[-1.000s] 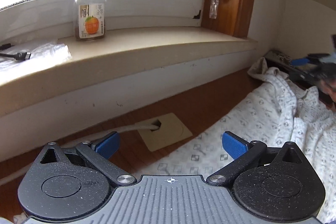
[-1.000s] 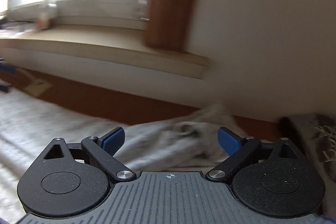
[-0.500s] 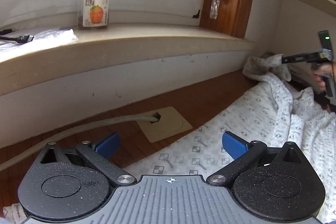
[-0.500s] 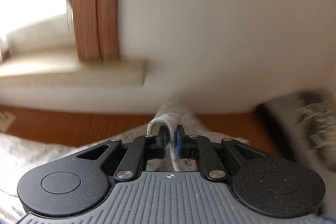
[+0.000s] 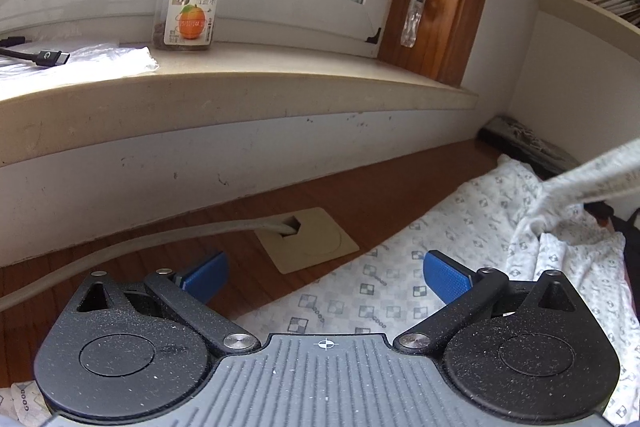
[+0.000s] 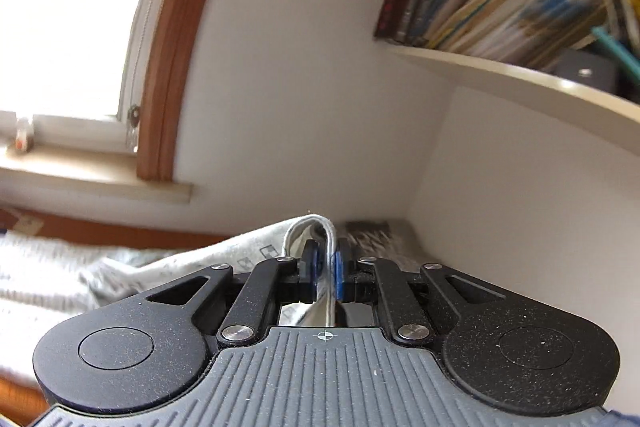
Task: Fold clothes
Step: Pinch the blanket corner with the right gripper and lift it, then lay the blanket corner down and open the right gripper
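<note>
A white garment (image 5: 460,259) with a small grey check print lies spread on the wooden desk (image 5: 360,195). My left gripper (image 5: 326,275) hovers open just above its near edge, blue pads wide apart with nothing between them. My right gripper (image 6: 326,269) is shut on a folded corner of the garment (image 6: 312,227) and holds it lifted off the desk. In the left wrist view that lifted part (image 5: 592,175) stretches up toward the right edge of the picture.
A beige windowsill (image 5: 260,79) carries a glass jar (image 5: 190,13) with an orange label, a plastic bag and a black cable plug (image 5: 48,58). A grey cable (image 5: 140,243) enters a beige desk plate (image 5: 308,239). A shelf of books (image 6: 520,7) hangs at right.
My right gripper went from open to shut on the garment's far corner, then rose and swung away with it, pulling the cloth up. The left gripper stayed open and nearly still.
</note>
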### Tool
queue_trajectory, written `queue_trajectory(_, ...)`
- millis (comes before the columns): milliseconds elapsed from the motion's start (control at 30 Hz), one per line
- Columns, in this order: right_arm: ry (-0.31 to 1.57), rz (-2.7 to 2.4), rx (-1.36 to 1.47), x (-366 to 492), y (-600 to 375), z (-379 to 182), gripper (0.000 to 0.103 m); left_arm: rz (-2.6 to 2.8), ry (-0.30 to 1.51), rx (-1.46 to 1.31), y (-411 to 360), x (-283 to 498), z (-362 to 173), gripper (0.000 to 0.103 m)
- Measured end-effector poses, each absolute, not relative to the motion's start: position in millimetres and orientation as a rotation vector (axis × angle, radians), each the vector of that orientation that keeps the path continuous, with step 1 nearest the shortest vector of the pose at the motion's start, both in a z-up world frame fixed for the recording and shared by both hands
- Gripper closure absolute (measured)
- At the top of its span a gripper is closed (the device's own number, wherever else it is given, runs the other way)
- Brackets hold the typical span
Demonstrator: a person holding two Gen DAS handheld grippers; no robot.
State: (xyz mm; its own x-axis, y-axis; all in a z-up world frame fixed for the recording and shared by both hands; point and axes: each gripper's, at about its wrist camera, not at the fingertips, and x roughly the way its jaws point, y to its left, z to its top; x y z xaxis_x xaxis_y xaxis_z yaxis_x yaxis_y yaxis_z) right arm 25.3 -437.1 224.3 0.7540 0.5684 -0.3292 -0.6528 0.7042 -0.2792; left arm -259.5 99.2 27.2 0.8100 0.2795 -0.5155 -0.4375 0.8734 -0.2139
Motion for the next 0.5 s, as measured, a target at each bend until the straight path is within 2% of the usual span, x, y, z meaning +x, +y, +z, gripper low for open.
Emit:
queue_trajectory(100, 0.228, 0.675, -0.41, 12.0, -454.7, 217.2, 0.089, 0.397, 0.508, -0.338, 99.9, -258.3, 26.2, 0.0)
queue_trajectory(167, 0.257, 0.716, -0.403, 13.3, -466.1, 212.3, 0.06, 0.4, 0.514, -0.342, 100.8, -257.5, 25.2, 0.0)
queue_trajectory(200, 0.269, 0.724, -0.406, 14.6, -468.1, 210.4, 0.057, 0.401, 0.513, -0.344, 101.2, -257.7, 24.8, 0.0)
queue_trajectory(500, 0.396, 0.875, -0.378, 58.3, -381.7, 153.9, 0.057, 0.407, 0.525, -0.345, 101.6, -256.3, 23.2, 0.0)
